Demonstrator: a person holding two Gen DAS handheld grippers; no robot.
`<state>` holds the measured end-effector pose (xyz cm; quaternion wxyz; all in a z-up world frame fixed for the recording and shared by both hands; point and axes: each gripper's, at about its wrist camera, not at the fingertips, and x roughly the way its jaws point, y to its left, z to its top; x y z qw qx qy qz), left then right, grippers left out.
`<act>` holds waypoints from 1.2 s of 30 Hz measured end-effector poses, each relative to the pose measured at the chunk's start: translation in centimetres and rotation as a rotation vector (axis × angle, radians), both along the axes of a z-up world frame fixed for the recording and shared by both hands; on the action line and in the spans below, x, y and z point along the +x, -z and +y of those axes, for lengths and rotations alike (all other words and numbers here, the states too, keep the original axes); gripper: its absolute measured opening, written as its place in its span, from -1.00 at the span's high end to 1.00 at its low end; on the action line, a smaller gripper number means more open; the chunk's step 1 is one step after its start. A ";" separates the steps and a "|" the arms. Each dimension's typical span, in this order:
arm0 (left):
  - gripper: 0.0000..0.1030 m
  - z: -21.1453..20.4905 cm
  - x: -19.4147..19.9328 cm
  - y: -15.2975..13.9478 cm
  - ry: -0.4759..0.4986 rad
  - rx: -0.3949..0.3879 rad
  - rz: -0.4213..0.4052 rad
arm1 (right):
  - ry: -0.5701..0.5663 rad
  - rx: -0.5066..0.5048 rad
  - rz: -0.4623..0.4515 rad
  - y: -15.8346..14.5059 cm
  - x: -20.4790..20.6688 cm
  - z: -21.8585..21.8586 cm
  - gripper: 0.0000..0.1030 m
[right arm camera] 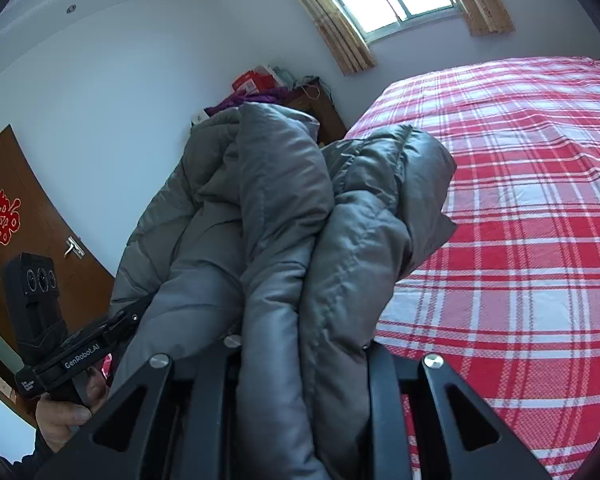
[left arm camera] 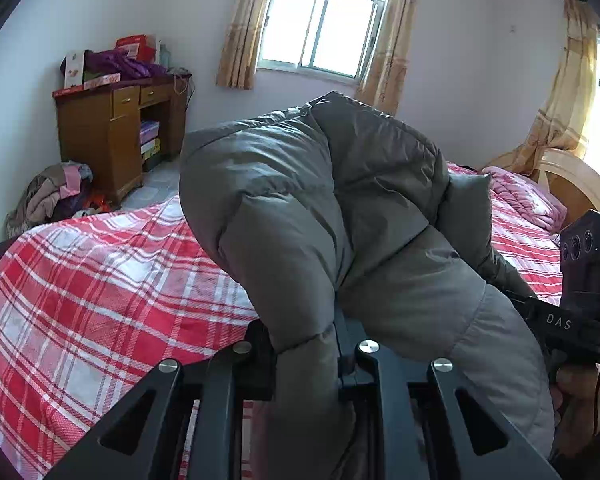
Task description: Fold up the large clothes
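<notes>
L gripper [left arm camera: 306, 344] is clamped on a thick fold of the gray puffer jacket [left arm camera: 320, 208]; jaws nearly together w/ the padded cloth squeezed between them. R gripper [right arm camera: 304, 348] is likewise clenched on a bunched fold of the same jacket [right arm camera: 284, 220], fabric filling the narrow gap between its fingers.

Jacket hangs lifted off the bed between the two grippers, bulging up in front of each camera & blocking most of the middle of both views. In the left wrist view the R gripper's body [left arm camera: 580, 292] shows at the right edge w/ a hand [left arm camera: 580, 400] under it. In the right wrist view the L gripper's body [right arm camera: 56, 320] sits at lower left, held by a hand [right arm camera: 64, 416].

Below & around the jacket: bed w/ red-and-white plaid sheet [left arm camera: 100, 280], pink quilt [left arm camera: 524, 196] near the wooden headboard [left arm camera: 576, 184]. Past the bed, a wooden desk [left arm camera: 116, 140] against the wall w/ boxes & purple cloth piled on top, a heap of clothes [left arm camera: 56, 192] on the floor beside it. Window [left arm camera: 320, 28] w/ yellow curtains on the far wall. Right wrist view also shows a brown door [right arm camera: 32, 232] w/ a red paper cutout [right arm camera: 2, 216].
</notes>
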<state>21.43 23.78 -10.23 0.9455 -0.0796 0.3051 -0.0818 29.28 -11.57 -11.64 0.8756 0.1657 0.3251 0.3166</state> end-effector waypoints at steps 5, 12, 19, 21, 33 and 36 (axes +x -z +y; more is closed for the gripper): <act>0.63 1.1 0.4 0.8 -0.005 0.003 0.019 | -0.013 -0.012 0.014 0.6 0.7 1.3 0.57; 0.63 2.4 1.4 2.2 -0.019 0.004 0.054 | -0.027 -0.034 0.028 0.9 0.8 2.7 0.57; 0.62 3.2 1.6 3.2 -0.031 0.004 0.079 | -0.037 -0.054 0.043 1.3 1.3 4.3 0.57; 0.62 3.5 1.7 3.5 -0.034 0.002 0.086 | -0.038 -0.059 0.053 1.7 1.6 4.6 0.57; -0.05 3.4 1.9 5.5 -0.101 0.066 0.124 | -0.026 -0.102 0.099 3.8 2.1 5.7 0.55; -0.27 3.4 1.9 5.9 -0.135 0.097 0.122 | -0.015 -0.126 0.102 4.5 2.2 5.6 0.48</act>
